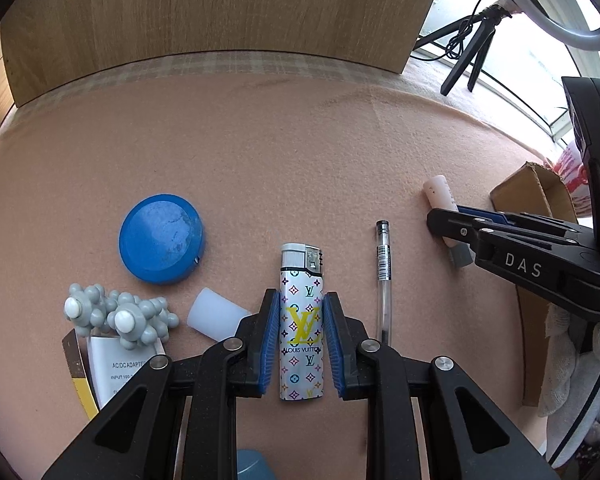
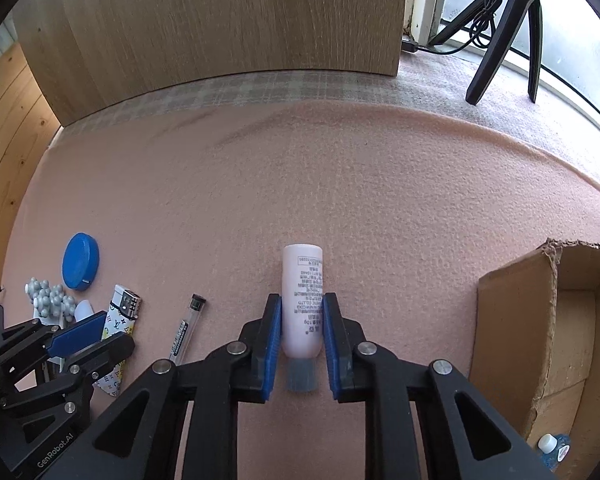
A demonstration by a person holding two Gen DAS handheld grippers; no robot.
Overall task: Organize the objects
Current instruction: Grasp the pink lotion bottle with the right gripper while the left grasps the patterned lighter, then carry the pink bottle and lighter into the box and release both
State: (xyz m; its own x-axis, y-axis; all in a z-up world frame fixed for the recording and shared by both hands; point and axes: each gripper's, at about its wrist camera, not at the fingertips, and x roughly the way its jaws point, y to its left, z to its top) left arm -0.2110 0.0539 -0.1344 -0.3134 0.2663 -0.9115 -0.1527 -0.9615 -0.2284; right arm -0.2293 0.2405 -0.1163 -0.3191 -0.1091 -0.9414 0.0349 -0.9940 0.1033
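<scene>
The left gripper (image 1: 302, 336) has its blue pads closed against both long sides of the patterned lighter (image 1: 301, 324), which lies flat on the pink cloth (image 1: 300, 152), gripped mid-body so it should lift level. The right gripper (image 2: 302, 340) likewise pinches the pale tube (image 2: 302, 300) near its grey cap. A clear pen (image 1: 384, 276) lies just beside the lighter; a blue round case (image 1: 160, 238) sits further left. The open cardboard box (image 2: 512, 320), probably the destination, stands to the right with bare cloth between, and a wooden panel (image 2: 220, 20) bounds the far edge

a patterned white lighter (image 1: 301, 328) and a pale pink tube (image 2: 302, 300) lie flat on pink felt
</scene>
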